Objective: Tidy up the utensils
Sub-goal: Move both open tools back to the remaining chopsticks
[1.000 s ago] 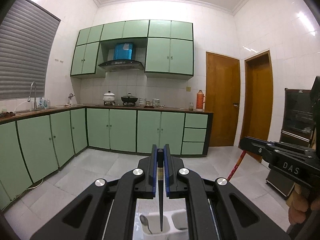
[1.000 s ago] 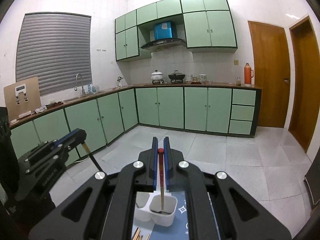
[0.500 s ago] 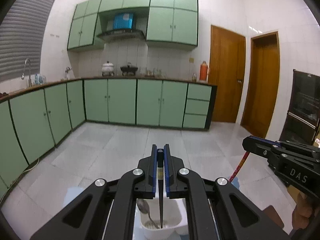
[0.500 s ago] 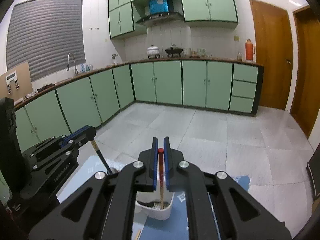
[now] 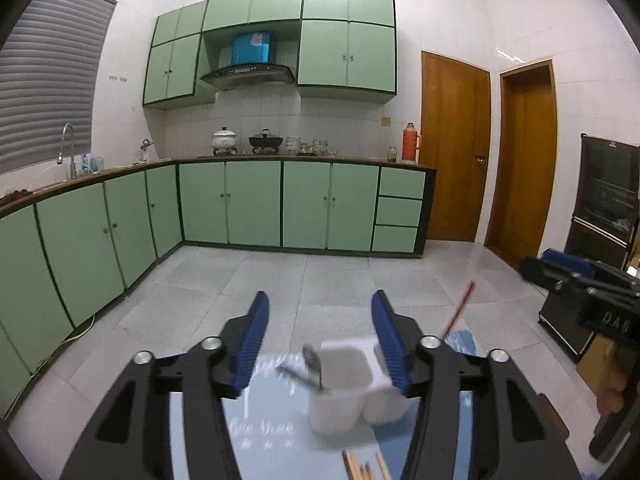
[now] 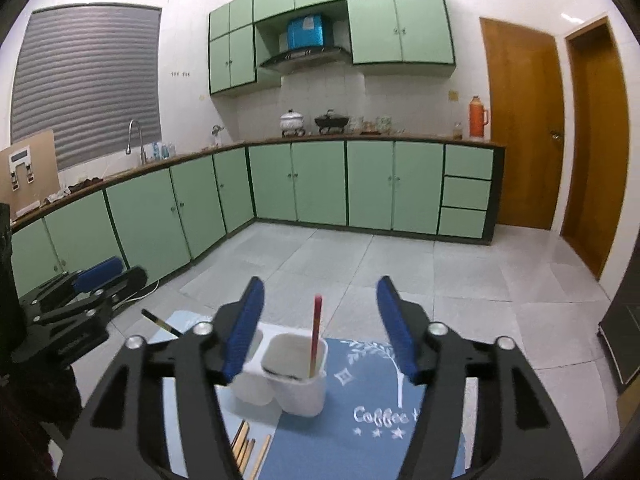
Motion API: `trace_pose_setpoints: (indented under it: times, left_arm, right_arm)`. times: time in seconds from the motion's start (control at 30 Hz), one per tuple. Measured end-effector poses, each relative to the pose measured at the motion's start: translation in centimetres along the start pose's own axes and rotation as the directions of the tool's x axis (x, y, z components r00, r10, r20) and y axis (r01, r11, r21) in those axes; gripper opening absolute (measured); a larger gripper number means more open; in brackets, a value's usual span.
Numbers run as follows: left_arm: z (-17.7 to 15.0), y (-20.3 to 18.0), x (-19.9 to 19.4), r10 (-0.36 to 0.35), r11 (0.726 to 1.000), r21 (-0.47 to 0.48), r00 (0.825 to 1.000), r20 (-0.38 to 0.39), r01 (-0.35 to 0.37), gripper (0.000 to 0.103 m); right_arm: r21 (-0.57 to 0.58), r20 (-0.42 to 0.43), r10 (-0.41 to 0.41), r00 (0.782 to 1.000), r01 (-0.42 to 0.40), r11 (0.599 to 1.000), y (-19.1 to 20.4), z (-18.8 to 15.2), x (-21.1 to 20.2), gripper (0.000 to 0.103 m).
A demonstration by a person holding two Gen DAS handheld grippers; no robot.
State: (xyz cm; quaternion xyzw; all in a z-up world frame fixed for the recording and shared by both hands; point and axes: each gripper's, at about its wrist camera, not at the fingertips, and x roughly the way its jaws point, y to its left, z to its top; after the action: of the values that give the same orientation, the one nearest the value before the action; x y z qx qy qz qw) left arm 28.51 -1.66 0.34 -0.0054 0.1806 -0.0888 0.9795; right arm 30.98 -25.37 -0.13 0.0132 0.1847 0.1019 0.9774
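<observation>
Left gripper point(image 5: 318, 342) hangs above the white plastic 2-cup utensil holder point(image 6: 286, 376), jaws wide apart and empty; a black-handled utensil point(image 6: 160, 323) leans out of the holder's left cup. Right gripper point(image 6: 320, 322), jaws also apart, hovers over the right cup, where a red-tipped wooden chopstick point(image 6: 315, 334) stands. Just in front of the holder, several bare wooden chopsticks point(image 6: 250, 448) lie on the tabletop, unsorted, so I judge the job partway done.
</observation>
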Motion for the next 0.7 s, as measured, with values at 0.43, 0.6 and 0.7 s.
trace_pose_setpoints:
  times: [0.43, 0.6, 0.7]
  left_arm:
    - [-12.8, 0.2, -6.8, -0.009, 1.000, -0.023, 0.969, -0.247, 0.004, 0.072]
    - [-17.8, -0.2, -7.4, -0.010, 1.000, -0.029, 0.934, -0.358, -0.001, 0.072]
    - [-20.1, -0.3, -7.7, 0.006, 1.000, -0.014, 0.915, -0.404, -0.012, 0.072]
  right_arm:
    - [0.102, -0.221, -0.019, 0.975, 0.043, 0.994, 1.8, -15.4, -6.5, 0.088]
    - [0.091, -0.336, 0.000, 0.942, 0.033, 0.995, 4.0, -20.5, -7.0, 0.088]
    - [0.084, -0.370, 0.009, 0.929, 0.023, 0.996, 5.3, -22.8, -7.5, 0.088]
